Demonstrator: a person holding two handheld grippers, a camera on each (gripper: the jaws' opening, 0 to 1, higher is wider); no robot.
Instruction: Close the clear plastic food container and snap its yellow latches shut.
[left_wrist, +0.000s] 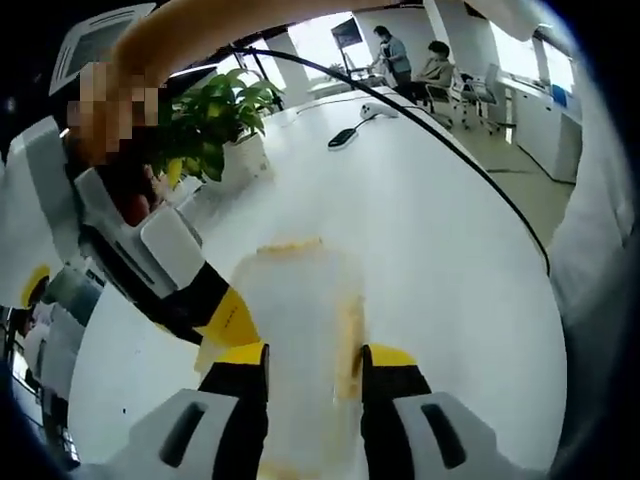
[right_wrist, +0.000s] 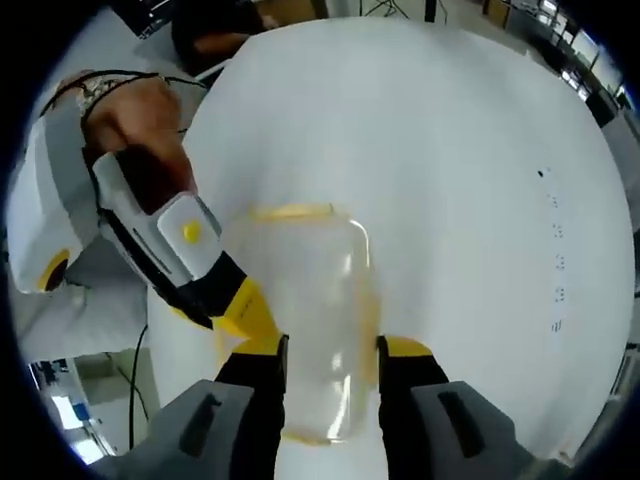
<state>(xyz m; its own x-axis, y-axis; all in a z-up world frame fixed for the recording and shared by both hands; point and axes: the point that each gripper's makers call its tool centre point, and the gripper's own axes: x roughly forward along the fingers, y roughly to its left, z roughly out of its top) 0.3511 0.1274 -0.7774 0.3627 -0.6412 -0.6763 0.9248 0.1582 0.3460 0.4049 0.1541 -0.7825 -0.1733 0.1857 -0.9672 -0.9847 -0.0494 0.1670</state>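
Here, one clear container (left_wrist: 300, 340) with yellow latches (left_wrist: 350, 340) is sitting on one white table (left_wrist: 430, 250). Both the left gripper (left_wrist: 314, 372) and right gripper (right_wrist: 330, 365) are clamping it between their jaws, the other gripper pressing in at nine o'clock.

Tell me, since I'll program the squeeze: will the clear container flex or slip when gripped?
The clear container looks thin-walled and seems empty, so probably light and slightly flexible. Its glossy sides may slip between the right gripper jaws.
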